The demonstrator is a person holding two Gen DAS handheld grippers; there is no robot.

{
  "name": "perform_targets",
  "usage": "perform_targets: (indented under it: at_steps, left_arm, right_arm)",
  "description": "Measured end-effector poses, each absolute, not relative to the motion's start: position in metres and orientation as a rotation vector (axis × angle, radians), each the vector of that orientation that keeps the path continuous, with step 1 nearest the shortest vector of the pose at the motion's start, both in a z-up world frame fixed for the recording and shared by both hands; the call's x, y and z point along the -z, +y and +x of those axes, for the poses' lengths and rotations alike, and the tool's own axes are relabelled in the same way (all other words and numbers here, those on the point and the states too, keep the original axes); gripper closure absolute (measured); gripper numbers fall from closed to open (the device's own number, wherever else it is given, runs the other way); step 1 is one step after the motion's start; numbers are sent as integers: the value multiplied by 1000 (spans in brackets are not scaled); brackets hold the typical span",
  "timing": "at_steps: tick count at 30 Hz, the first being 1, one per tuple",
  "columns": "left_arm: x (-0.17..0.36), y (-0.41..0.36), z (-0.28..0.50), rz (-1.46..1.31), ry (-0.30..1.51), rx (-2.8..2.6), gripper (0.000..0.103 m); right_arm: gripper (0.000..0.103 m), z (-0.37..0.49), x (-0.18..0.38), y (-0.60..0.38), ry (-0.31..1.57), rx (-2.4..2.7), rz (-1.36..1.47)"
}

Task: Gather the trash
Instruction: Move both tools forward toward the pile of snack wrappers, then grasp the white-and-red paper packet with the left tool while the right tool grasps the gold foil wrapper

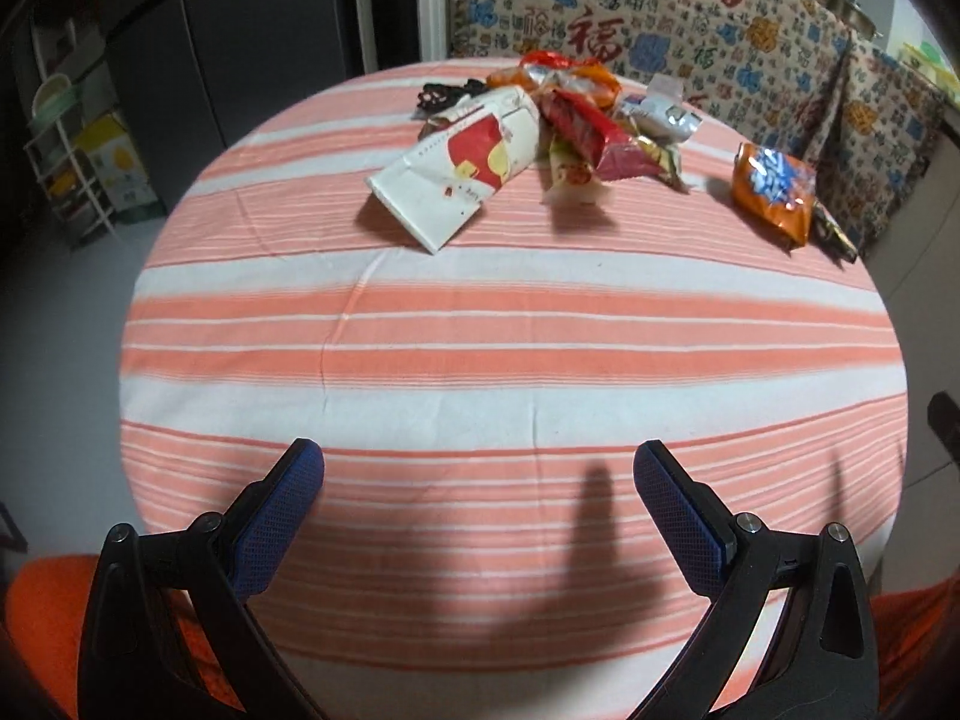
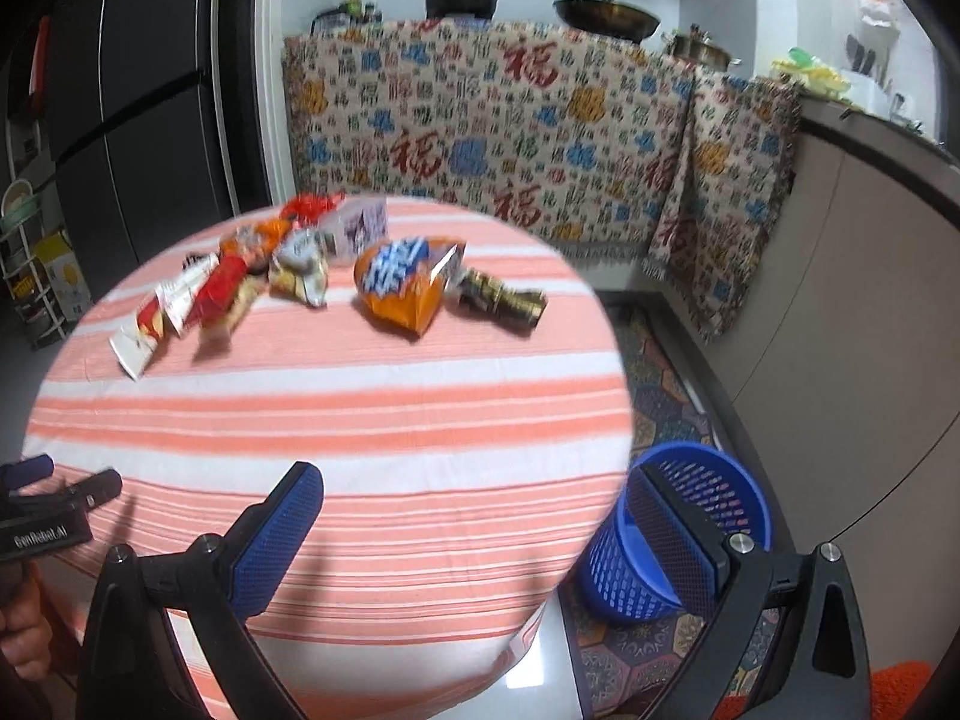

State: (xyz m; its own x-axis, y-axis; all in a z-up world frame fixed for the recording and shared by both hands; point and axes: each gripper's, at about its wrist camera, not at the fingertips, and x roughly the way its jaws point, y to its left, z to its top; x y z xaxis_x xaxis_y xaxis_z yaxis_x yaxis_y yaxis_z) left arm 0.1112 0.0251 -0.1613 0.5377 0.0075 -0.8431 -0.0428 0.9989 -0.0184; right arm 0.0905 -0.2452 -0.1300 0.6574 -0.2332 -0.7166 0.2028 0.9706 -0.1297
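Note:
Snack wrappers lie in a pile at the far side of the round striped table (image 1: 480, 360): a white and red carton (image 1: 462, 171), a red wrapper (image 1: 591, 132), a silver wrapper (image 1: 660, 114). An orange bag (image 1: 774, 189) lies apart to the right, also in the right wrist view (image 2: 399, 285), beside a dark gold wrapper (image 2: 504, 297). My left gripper (image 1: 479, 471) is open and empty over the near table edge. My right gripper (image 2: 477, 495) is open and empty over the near right edge. A blue mesh bin (image 2: 672, 534) stands on the floor right of the table.
A patterned cloth (image 2: 510, 138) covers the counter behind the table, with pans (image 2: 603, 12) on top. A dark fridge (image 2: 138, 90) and a wire rack (image 1: 66, 162) stand at the left. A patterned rug (image 2: 660, 372) lies under the bin. The left gripper shows in the right wrist view (image 2: 60, 486).

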Motion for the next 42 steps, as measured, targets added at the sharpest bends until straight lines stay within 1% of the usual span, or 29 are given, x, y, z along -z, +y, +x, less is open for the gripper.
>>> perform_targets:
  at_steps: [5,13,19,24,27,30,32,36,39,40,41,42]
  left_arm:
    - [178,29,135,-36,1050,-36,0]
    - [177,33,166,36,1025,50,0]
    - [178,40,188,119,994,193,0]
    - [177,53,203,193,998,297,0]
    - [165,67,212,251,941,277,0]
    - [147,75,222,205,886,341,0]
    - [144,71,237,181,888,419,0]
    - [154,52,256,233,902,477,1]
    - [160,43,256,256,895,478,9]
    - [159,41,251,255,888,481,16]
    - [159,40,250,249,885,500,30]
    - [158,40,249,238,893,515,39]
  right_arm:
    - [0,109,155,-246,885,226,-57]
    - [0,143,189,-266,983,220,-103]
    - [0,156,194,-287,1009,136,-40]
    - [0,161,196,-289,1006,91,-43]
    - [0,159,196,-289,992,89,-44]
    - [0,158,196,-291,989,86,-44]
    - [0,160,196,-292,995,78,-47]
    - [0,171,194,-297,1040,-15,-83]
    - [0,185,190,-313,1048,-71,-122]
    - [0,189,185,-321,1031,-85,-119]
    - [0,197,178,-333,1004,-103,-111]
    - [0,204,172,-341,988,-114,-104]
